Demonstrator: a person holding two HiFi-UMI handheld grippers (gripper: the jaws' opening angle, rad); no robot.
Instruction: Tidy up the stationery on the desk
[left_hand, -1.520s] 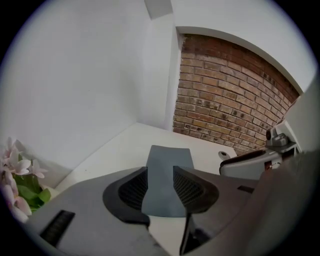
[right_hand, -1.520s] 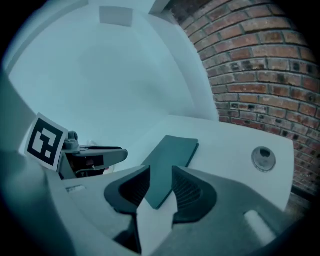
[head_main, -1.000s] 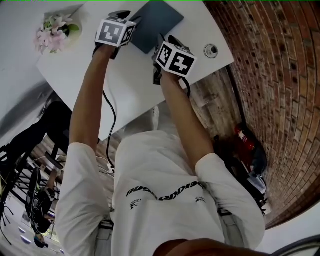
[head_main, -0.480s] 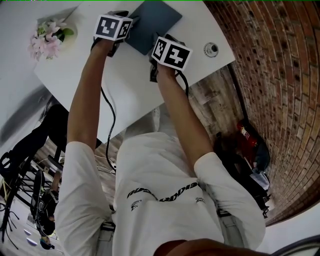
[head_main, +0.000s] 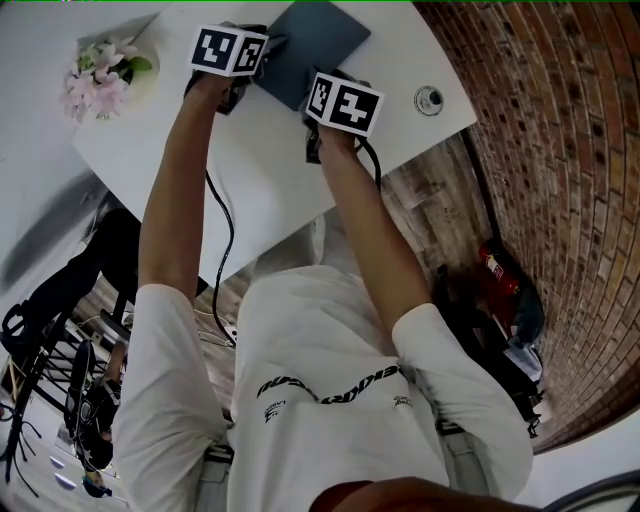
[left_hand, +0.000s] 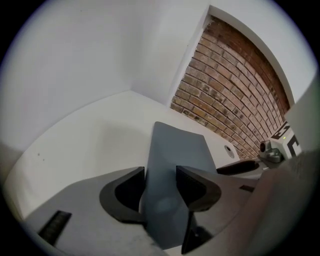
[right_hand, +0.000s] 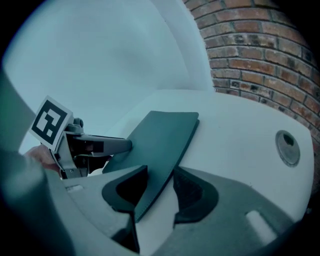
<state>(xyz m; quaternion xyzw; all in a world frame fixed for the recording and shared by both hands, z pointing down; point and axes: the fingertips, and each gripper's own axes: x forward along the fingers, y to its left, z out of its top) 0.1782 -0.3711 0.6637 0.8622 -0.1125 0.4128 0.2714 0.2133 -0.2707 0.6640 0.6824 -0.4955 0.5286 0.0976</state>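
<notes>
A dark blue-grey notebook (head_main: 318, 40) lies flat on the white desk (head_main: 250, 170), near its far edge. My left gripper (head_main: 256, 55) is at the notebook's left corner. Its jaws have just been opening, and in the left gripper view the notebook (left_hand: 177, 150) fills the gap of the left gripper (left_hand: 160, 177) without being pinched. My right gripper (head_main: 322, 85) is at the near corner. Its jaws have just been closing. The notebook's thin edge (right_hand: 160, 135) runs between them at the right gripper (right_hand: 160, 177), with white desk showing beside it.
A pot of pink flowers (head_main: 100, 75) stands at the desk's left corner. A round cable grommet (head_main: 428, 100) sits near the right edge. A brick wall (head_main: 560, 150) runs along the right. A red object (head_main: 490, 265) lies on the floor, and dark chairs (head_main: 70, 390) stand lower left.
Both grippers have sunk a little and shifted slightly toward the notebook's corners. The notebook has not moved.
</notes>
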